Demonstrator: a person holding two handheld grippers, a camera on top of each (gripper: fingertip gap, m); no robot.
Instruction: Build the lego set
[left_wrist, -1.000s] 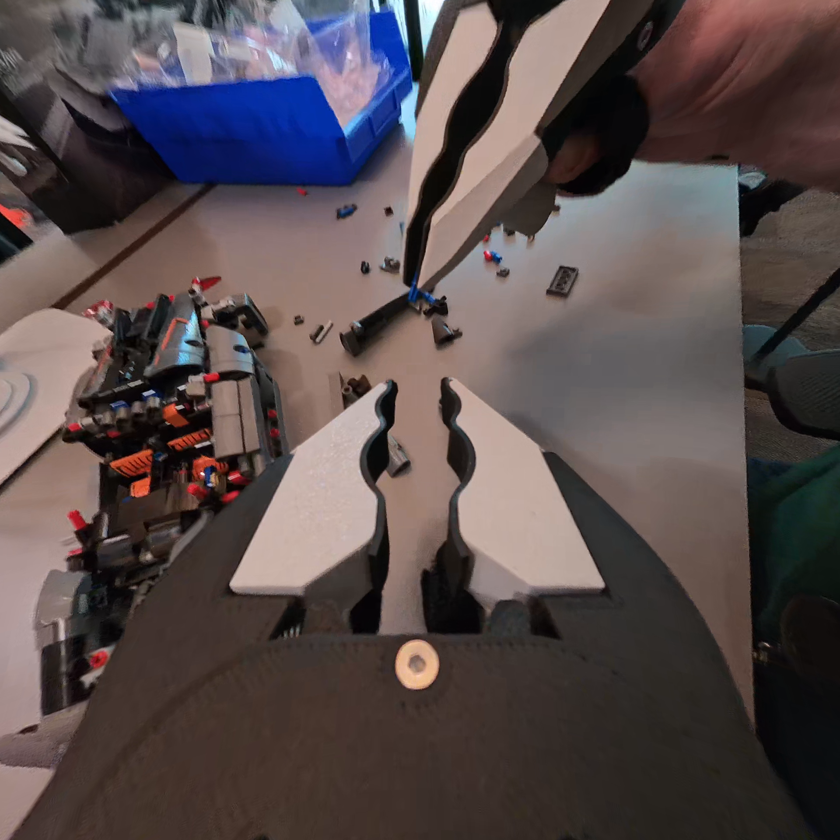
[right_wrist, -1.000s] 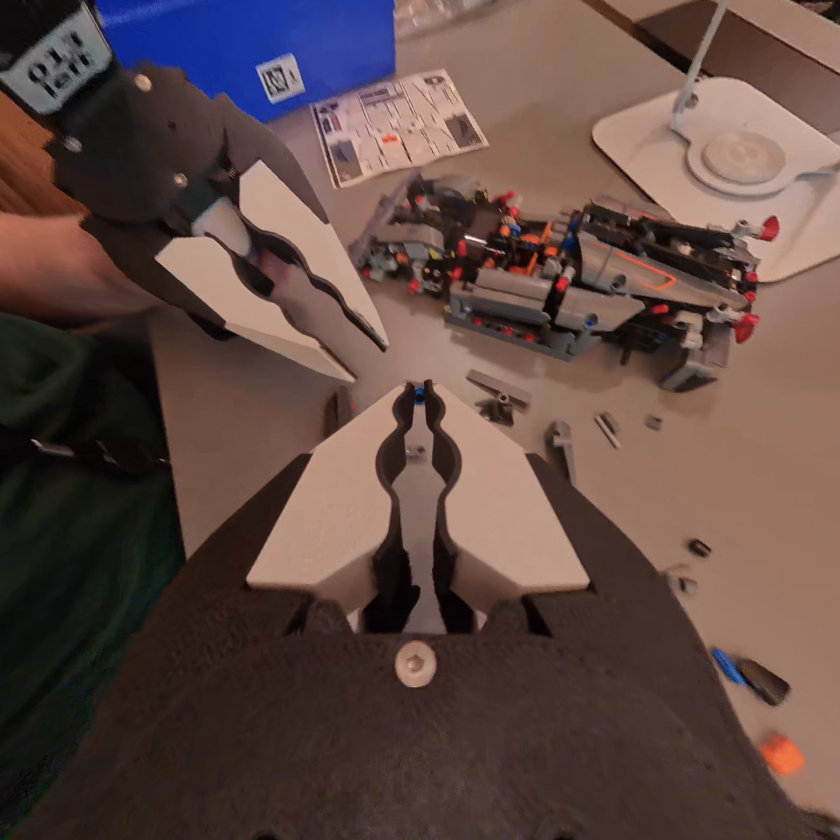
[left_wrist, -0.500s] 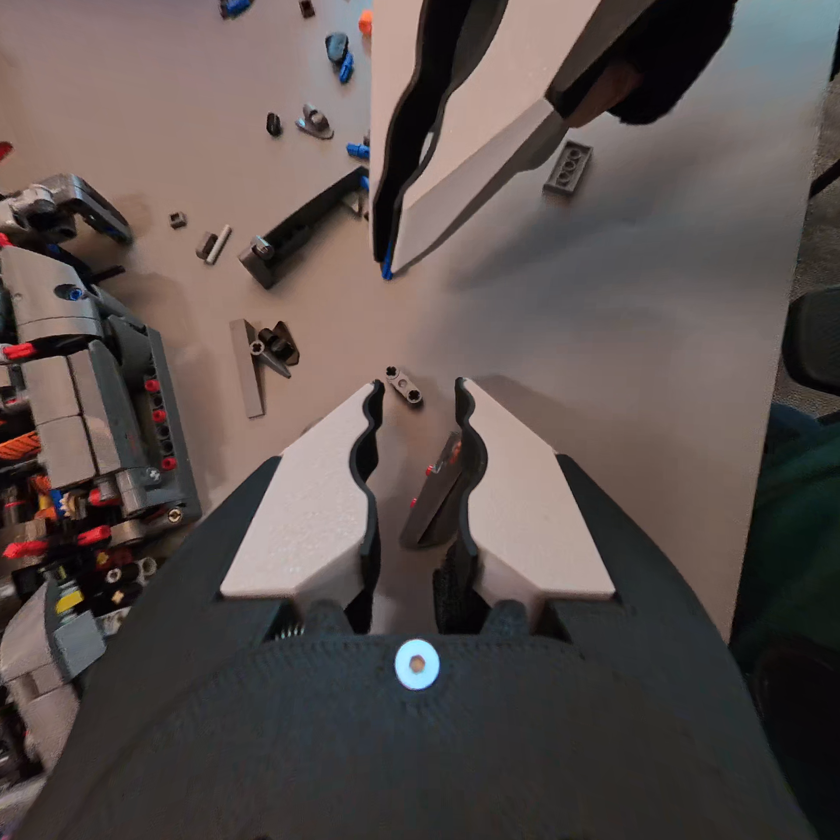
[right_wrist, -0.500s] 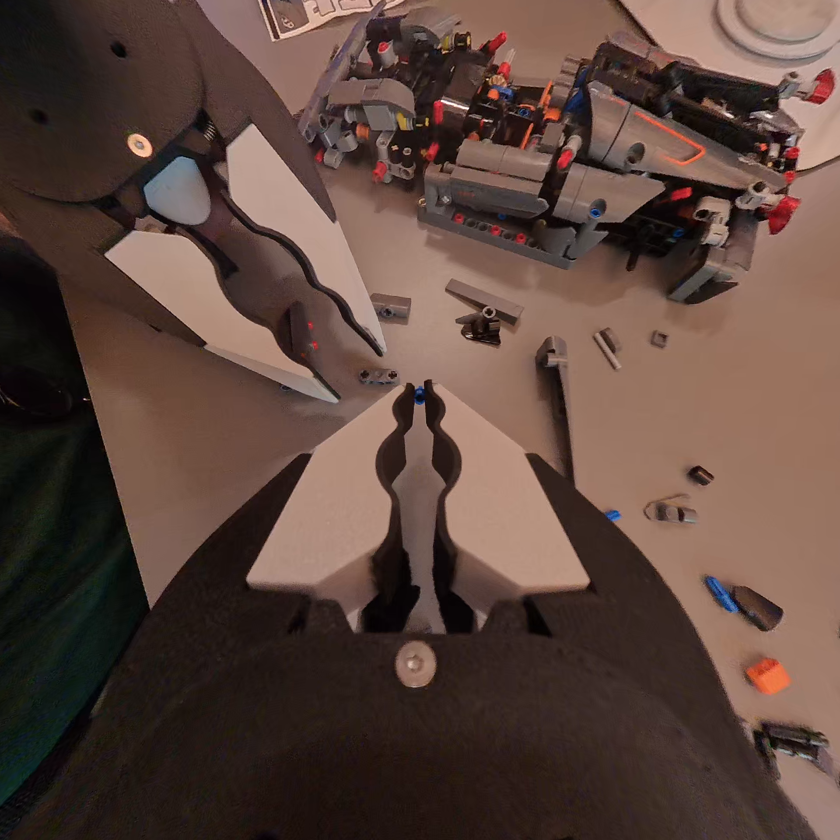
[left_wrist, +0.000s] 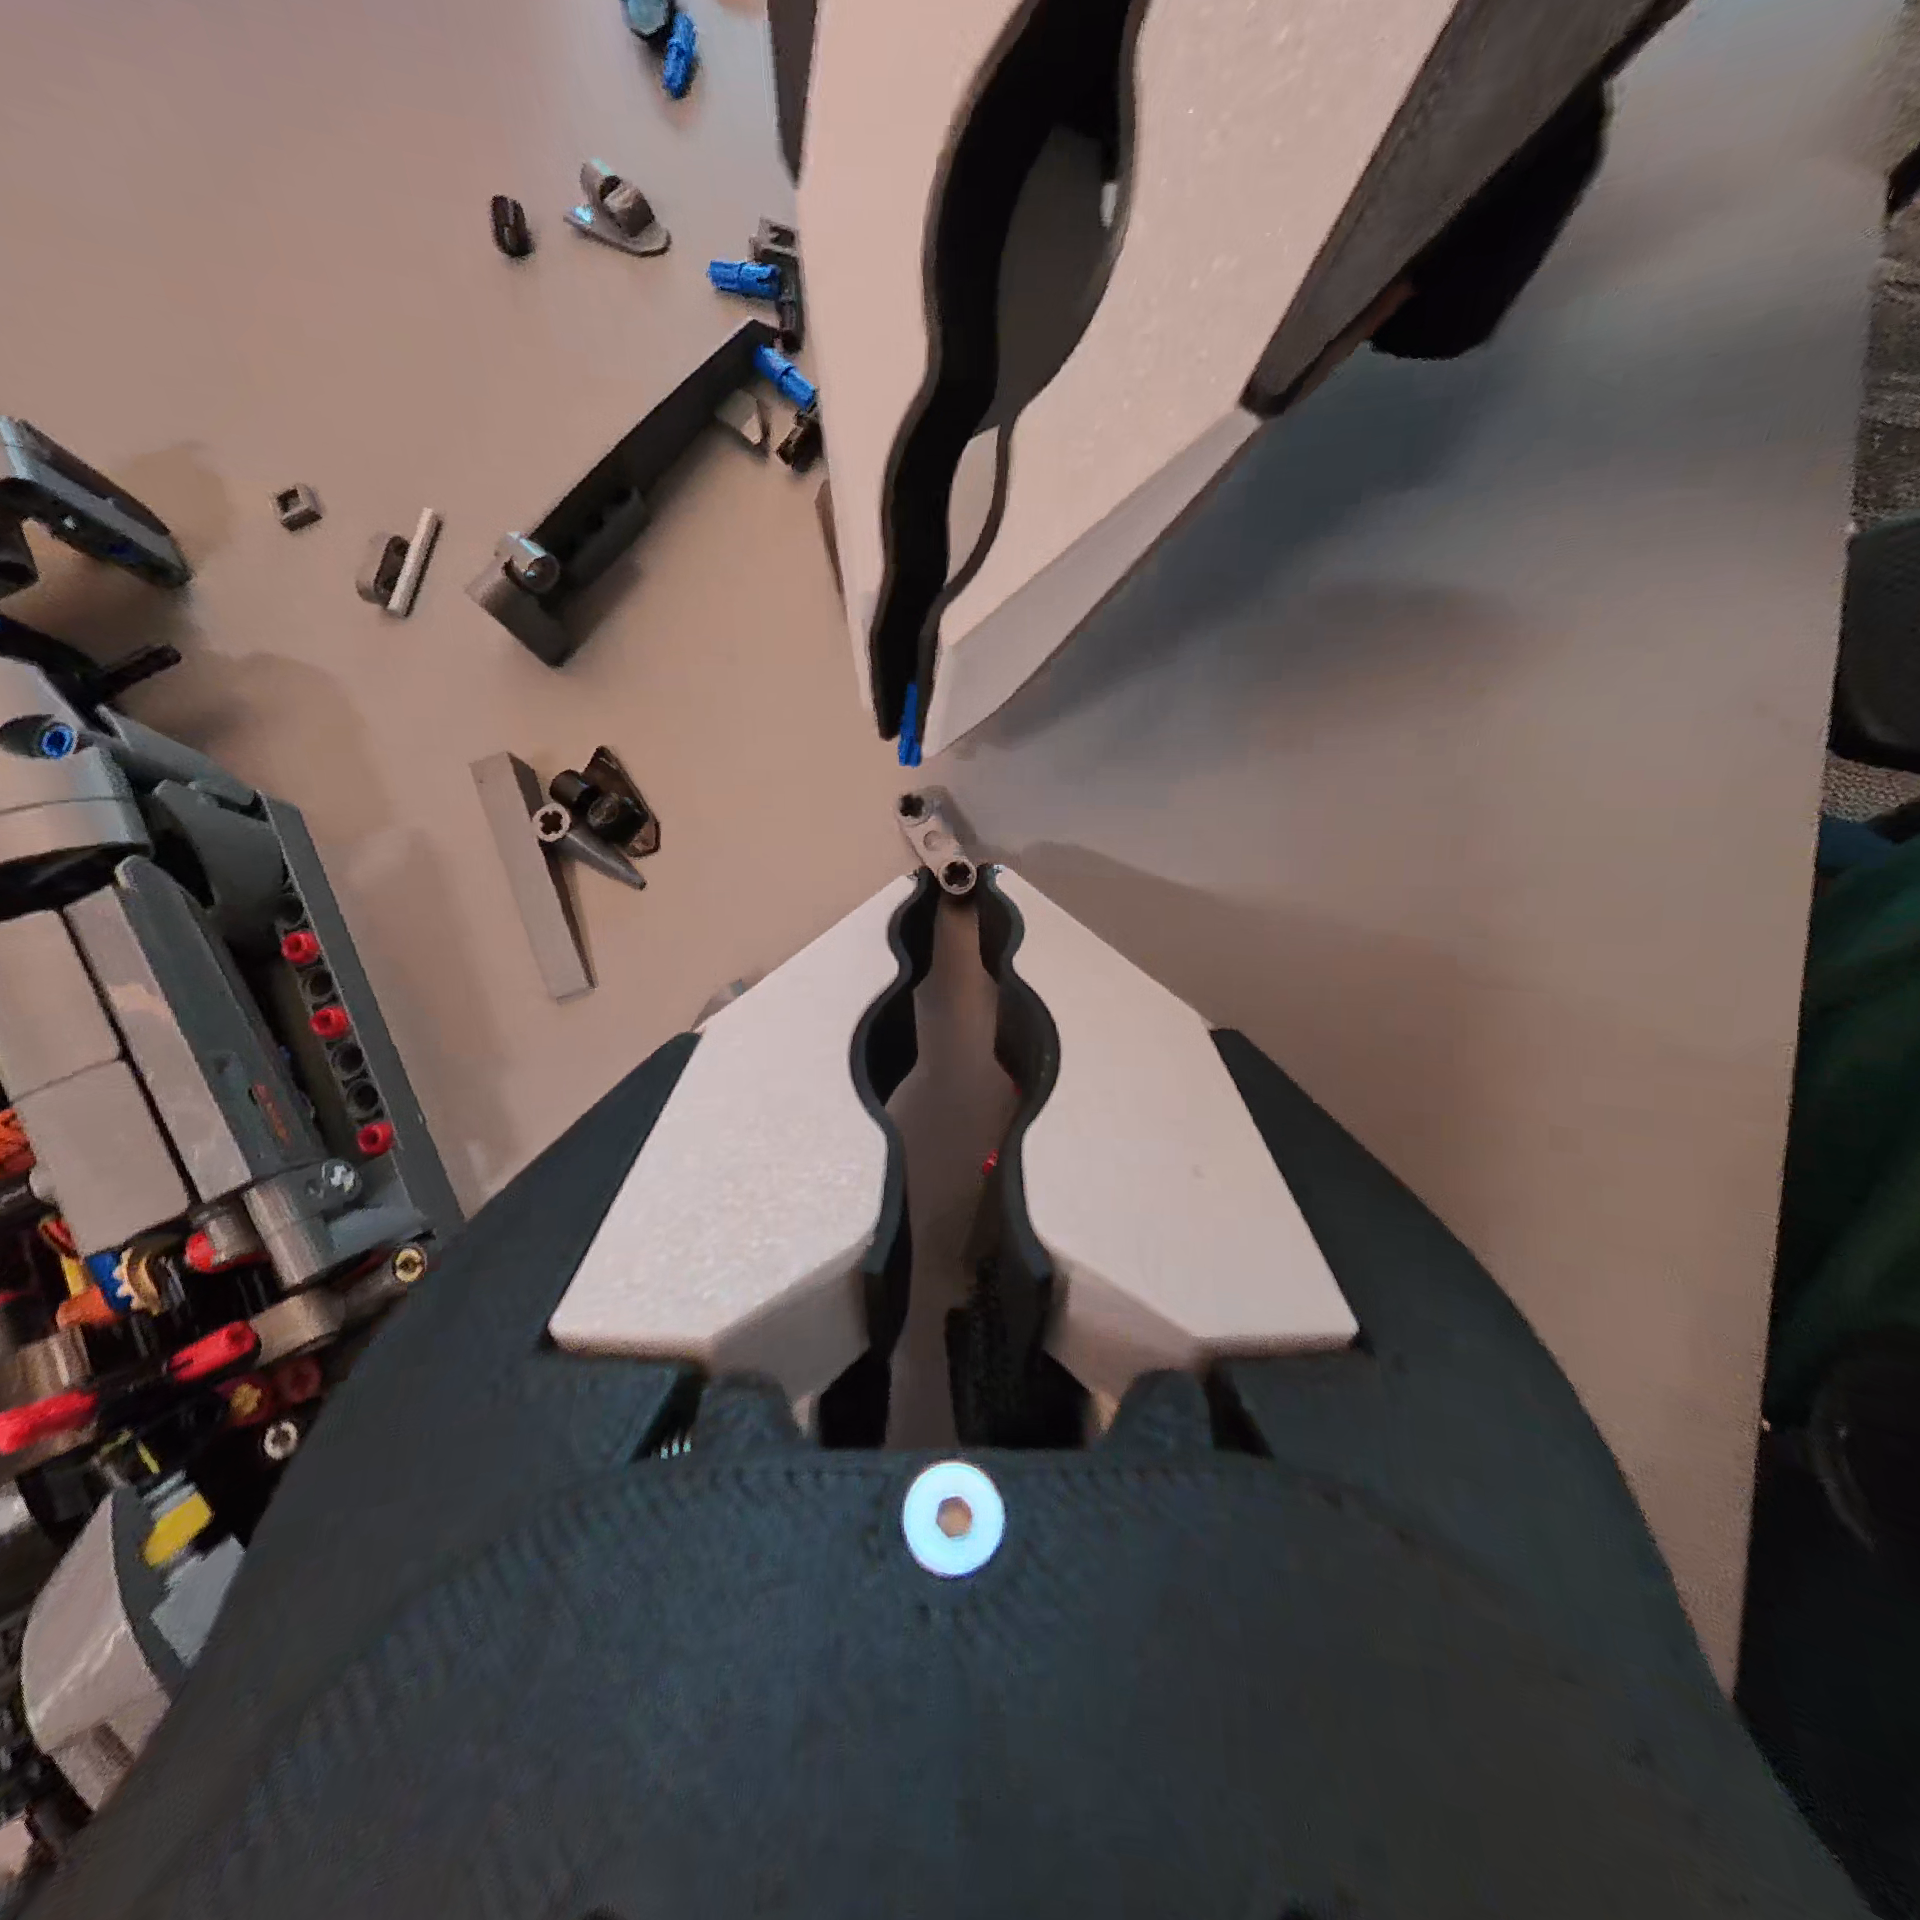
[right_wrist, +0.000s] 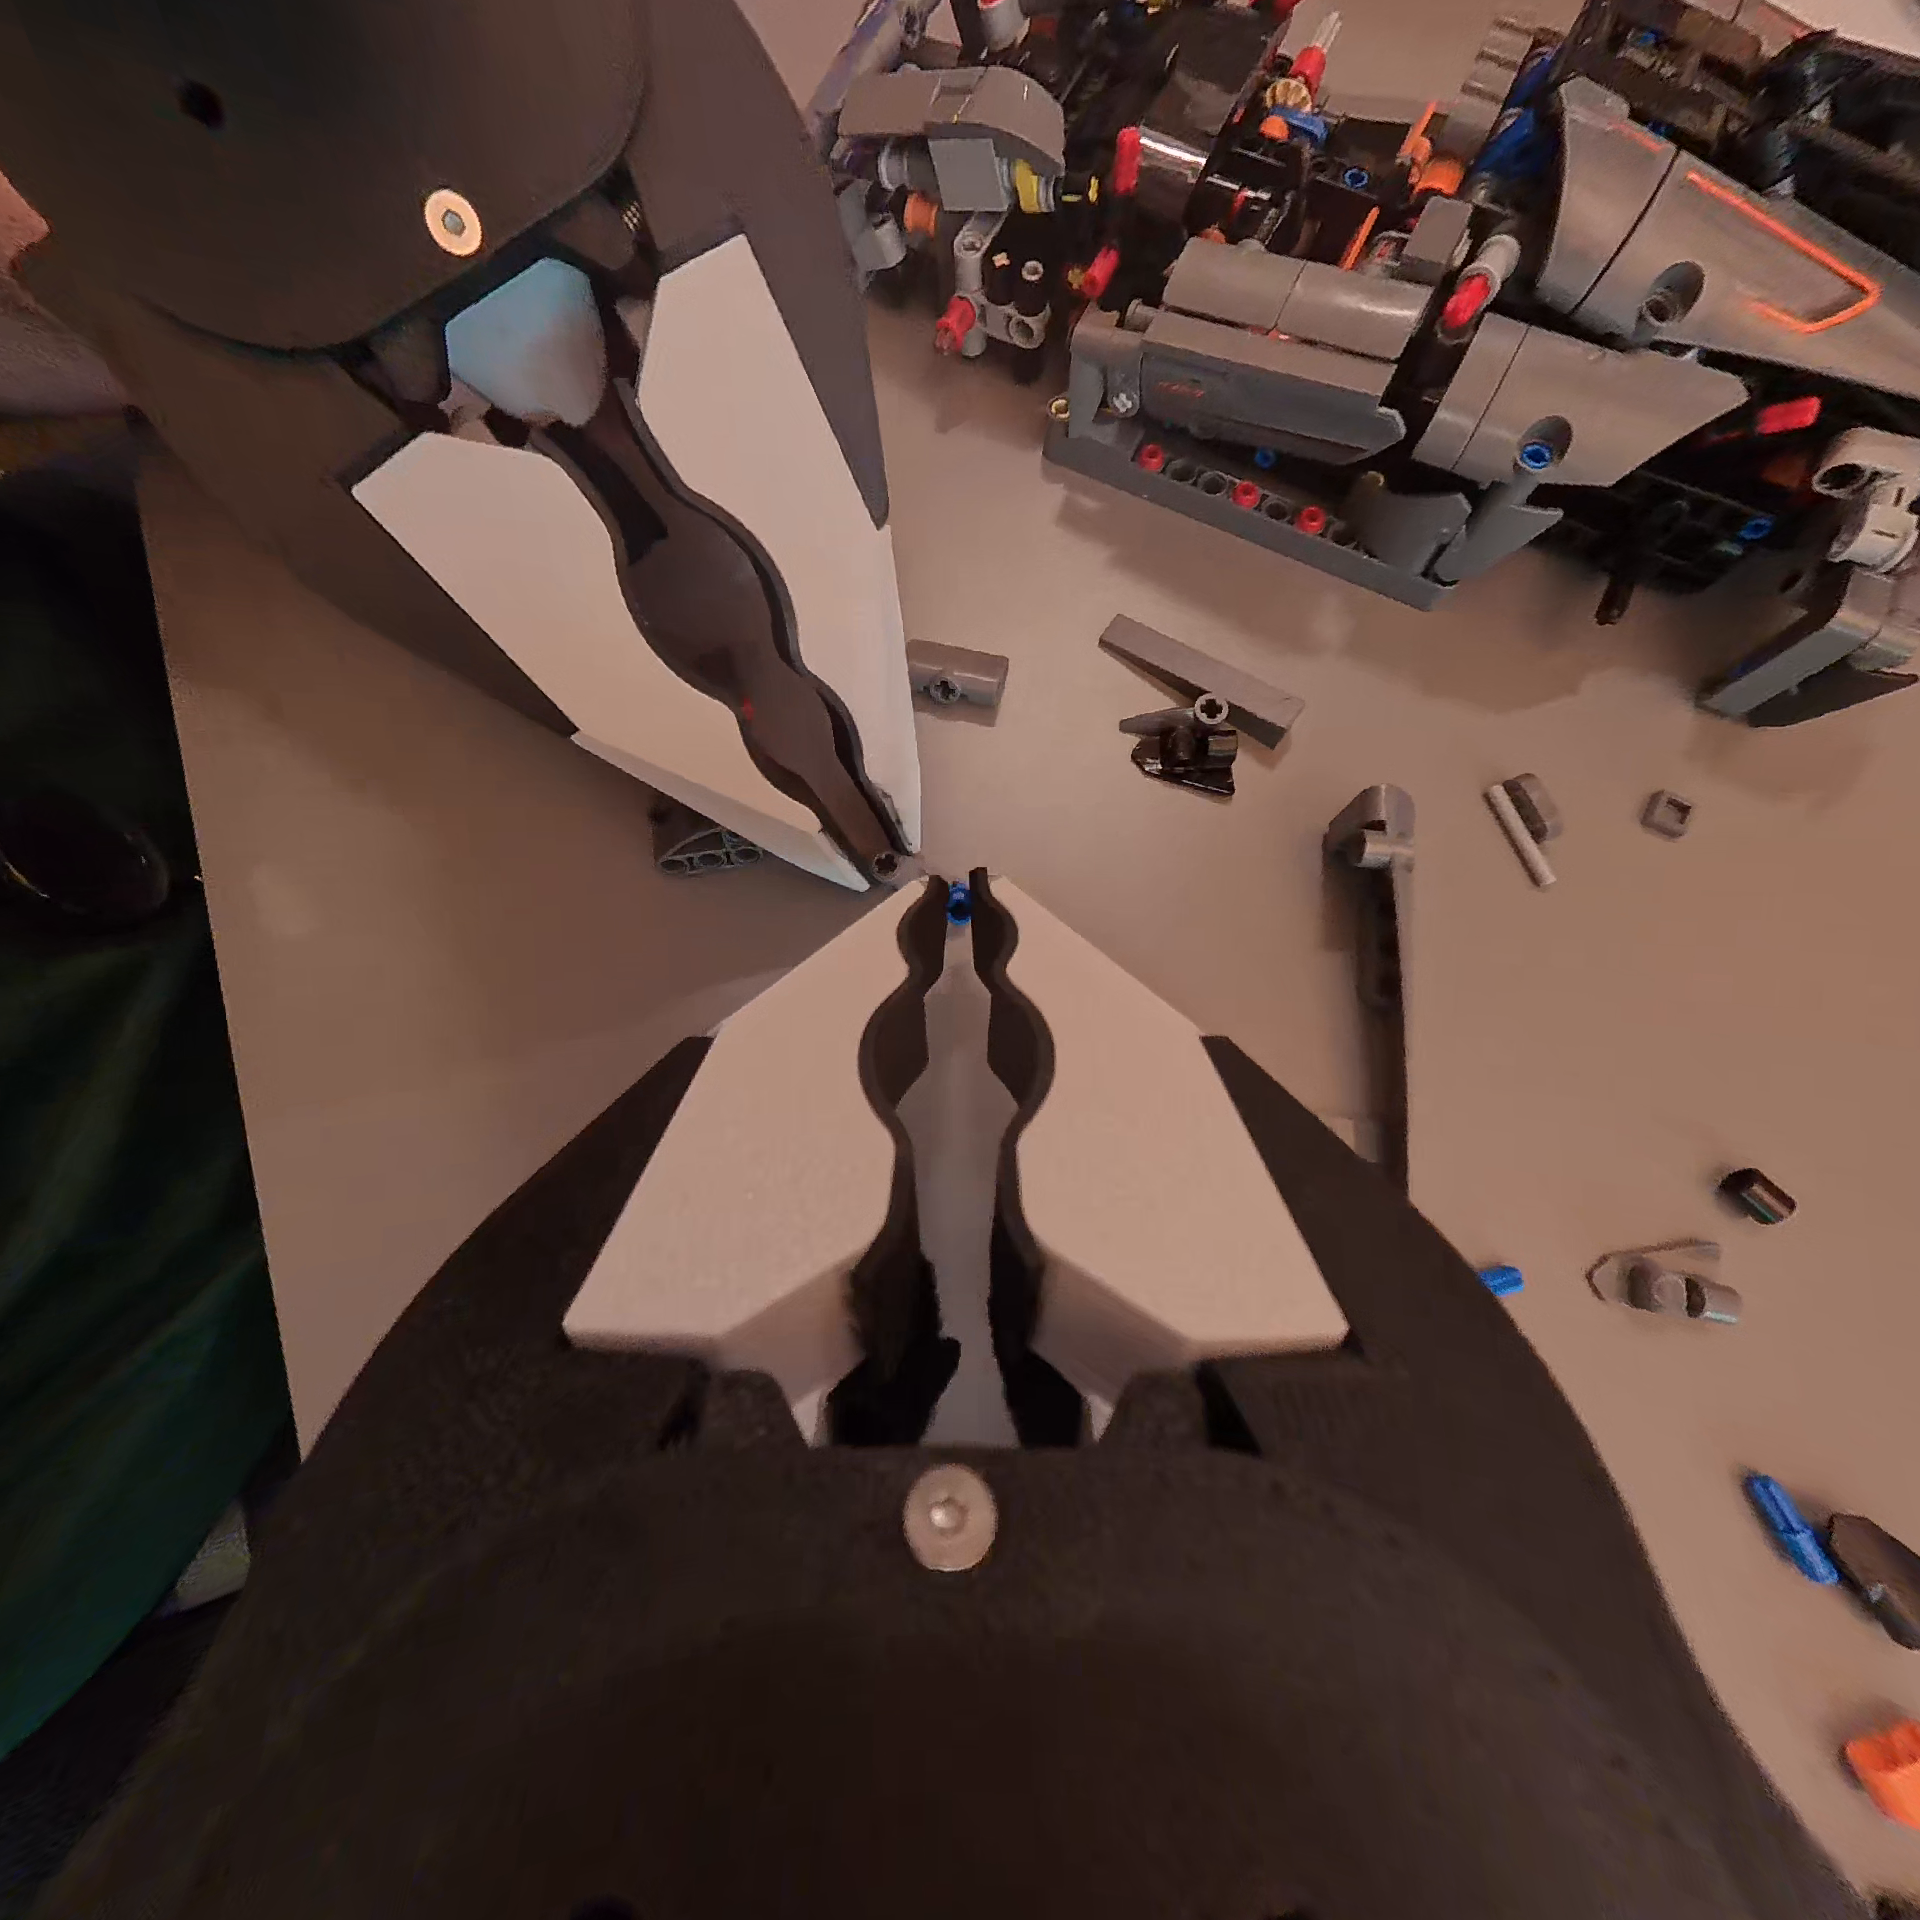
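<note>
My left gripper (left_wrist: 954, 881) is shut on one end of a small grey lego link (left_wrist: 928, 826), low over the table. My right gripper (right_wrist: 958, 891) is shut on a blue pin (right_wrist: 956, 904) that sticks out of its tips. In the left wrist view the right gripper (left_wrist: 906, 727) comes down from the top, and its blue pin (left_wrist: 910, 722) hangs just above the link's free end. In the right wrist view the left gripper (right_wrist: 888, 854) reaches in from the upper left, and the link (right_wrist: 885, 861) is almost touching my tips. The half-built grey, black and orange car (right_wrist: 1351, 343) lies beyond.
The car (left_wrist: 187, 1039) fills the left side. Loose parts lie around: a long dark beam (right_wrist: 1377, 977), a grey wedge with a black piece (right_wrist: 1195, 686), a grey connector (right_wrist: 956, 675), blue pins (left_wrist: 743, 275) and an orange piece (right_wrist: 1886, 1766). The table edge (left_wrist: 1787, 1039) runs along the right. The tips of both grippers are at nearly the same place. It is some 4 centimetres from my left tips to the grey connector (right_wrist: 956, 675).
My left gripper has closed on the grey link, which lay in front of its open fingers. Both grippers have come lower and closer, tip to tip. The right still holds the blue pin.
</note>
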